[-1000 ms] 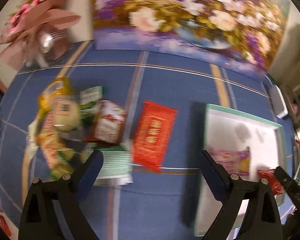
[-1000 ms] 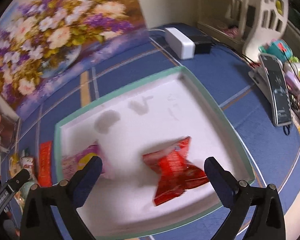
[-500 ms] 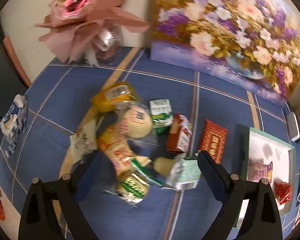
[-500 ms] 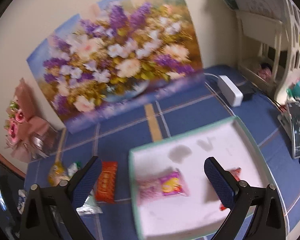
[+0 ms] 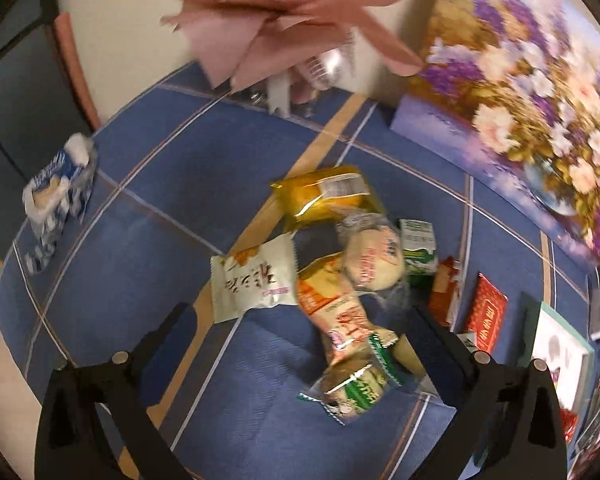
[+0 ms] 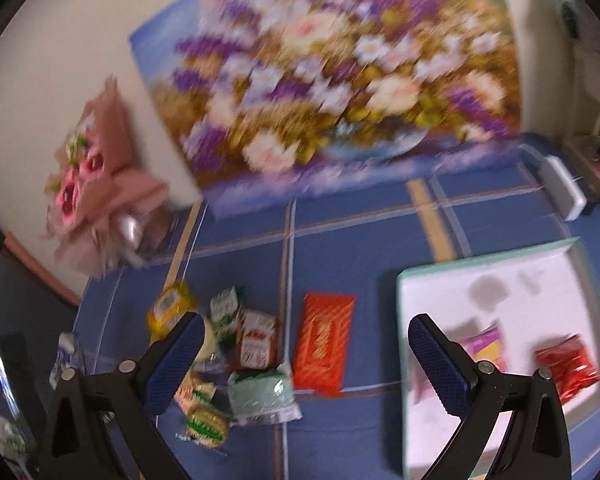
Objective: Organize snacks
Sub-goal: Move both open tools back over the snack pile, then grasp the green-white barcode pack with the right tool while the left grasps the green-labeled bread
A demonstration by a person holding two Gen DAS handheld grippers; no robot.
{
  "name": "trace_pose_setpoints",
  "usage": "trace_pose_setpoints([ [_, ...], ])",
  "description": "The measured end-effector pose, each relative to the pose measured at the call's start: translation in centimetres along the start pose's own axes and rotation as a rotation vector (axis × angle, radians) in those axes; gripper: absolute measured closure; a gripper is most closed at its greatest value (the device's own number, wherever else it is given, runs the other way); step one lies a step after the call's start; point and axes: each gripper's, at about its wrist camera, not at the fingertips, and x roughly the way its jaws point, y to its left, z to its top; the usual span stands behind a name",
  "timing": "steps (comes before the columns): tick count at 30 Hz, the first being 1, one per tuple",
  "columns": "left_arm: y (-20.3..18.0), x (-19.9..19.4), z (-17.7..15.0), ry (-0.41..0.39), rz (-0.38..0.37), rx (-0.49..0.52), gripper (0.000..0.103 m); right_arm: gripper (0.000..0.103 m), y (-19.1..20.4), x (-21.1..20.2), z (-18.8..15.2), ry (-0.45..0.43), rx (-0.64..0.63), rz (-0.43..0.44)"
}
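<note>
Left tongs: my left gripper [image 5: 304, 344] hangs over the snack pile with its jaws opening wide; nothing is pinched, though the long orange packet [image 5: 332, 312] and the green-striped packet [image 5: 356, 388] lie on the cloth in the gap between the fingers.

Right tongs: my right gripper [image 6: 300, 356] is spread apart and empty, hanging above the stretch of cloth between the pile and the tray.

Tray: the white tray with the green rim [image 6: 484, 272] sits at the right end of the blue cloth [image 6: 340, 248].

Done: two snacks are inside it, a pink-and-yellow packet [image 6: 486, 342] and a red crinkled packet [image 6: 566, 364], side by side near its near edge.

Left to do: most of the job, I judge. The heap on the left holds the yellow packet [image 5: 328, 196], the white packet with red writing [image 5: 256, 284], the round bun in clear wrap [image 5: 374, 264], a green-and-white carton [image 5: 418, 248] and a red-and-white box [image 6: 256, 340]; a pale green pouch [image 6: 264, 394] lies at its near side.

Loose item: the flat red packet [image 6: 324, 346] lies alone between pile and tray, touching neither.

Progress: early, with two stowed and roughly nine on the cloth.

Next: I expect my left tongs to take something from the pile's near end.
</note>
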Motion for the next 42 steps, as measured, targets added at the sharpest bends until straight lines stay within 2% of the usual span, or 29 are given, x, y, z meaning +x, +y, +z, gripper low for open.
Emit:
trace_pose_setpoints([
  [5,0.7,1.5,-0.6,0.051,-0.001,-0.047,0.000,0.000,0.5,3.3,-1.9,0.100,-0.016,-0.017],
  [8,1.0,2.8,-1.0,0.087,-0.032,-0.090,0.000,0.000,-0.1,4.7,-2.9,0.148,-0.003,-0.020],
  [15,0.5,5.1,-2.2,0.176,-0.047,-0.123,0.000,0.000,-0.4,7.8,-5.0,0.257,-0.004,-0.020],
  [19,0.8,6.1,-2.7,0.225,-0.097,-0.190,0.000,0.000,0.0,8.6,-5.5,0.284,-0.005,-0.006],
  [24,1.2,6.5,-3.2,0.249,-0.130,-0.241,0.000,0.000,0.5,8.6,-5.9,0.294,-0.015,0.014],
  [32,1.0,6.7,-3.6,0.267,-0.104,-0.264,0.000,0.000,1.8,9.1,-6.3,0.312,-0.042,0.026],
  [42,1.6,7.3,-4.4,0.297,-0.118,-0.310,0.001,0.000,2.1,10.5,-7.1,0.331,-0.060,0.021],
])
